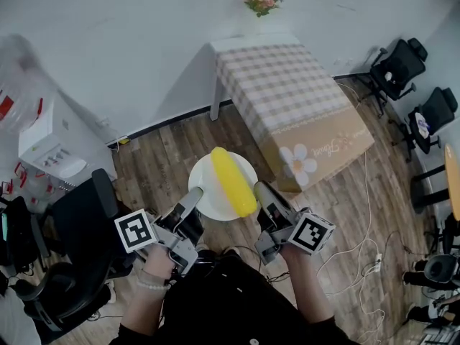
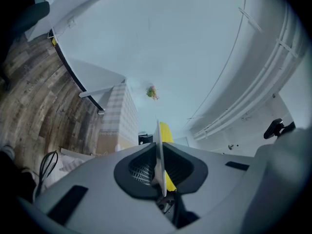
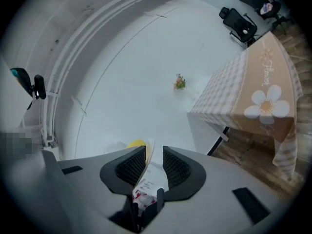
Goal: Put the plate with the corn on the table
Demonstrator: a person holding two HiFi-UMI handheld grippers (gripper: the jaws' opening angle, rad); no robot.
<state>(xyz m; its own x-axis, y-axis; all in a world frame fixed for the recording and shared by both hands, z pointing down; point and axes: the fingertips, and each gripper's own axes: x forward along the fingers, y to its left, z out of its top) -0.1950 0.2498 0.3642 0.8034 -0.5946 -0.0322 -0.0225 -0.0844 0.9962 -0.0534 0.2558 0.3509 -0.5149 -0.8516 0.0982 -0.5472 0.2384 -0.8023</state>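
While our left gripper [image 1: 195, 192] clamps its jaws tight on the left rim of the plate [image 1: 207, 187], our right gripper [image 1: 260, 190] takes the opposite rim between narrowly parted jaws, the edge leaning against one pad. The corn [image 1: 233, 182] lies across the plate, which we hold in the air over the wooden floor [image 1: 165, 157], just short of the checked table [image 1: 287, 92].

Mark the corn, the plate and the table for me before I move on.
corn [image 1: 233, 182], head view, middle of the yellow cob.
plate [image 1: 206, 192], head view, bare white surface left of the cob.
table [image 1: 287, 92], head view, middle of the checked cloth top.
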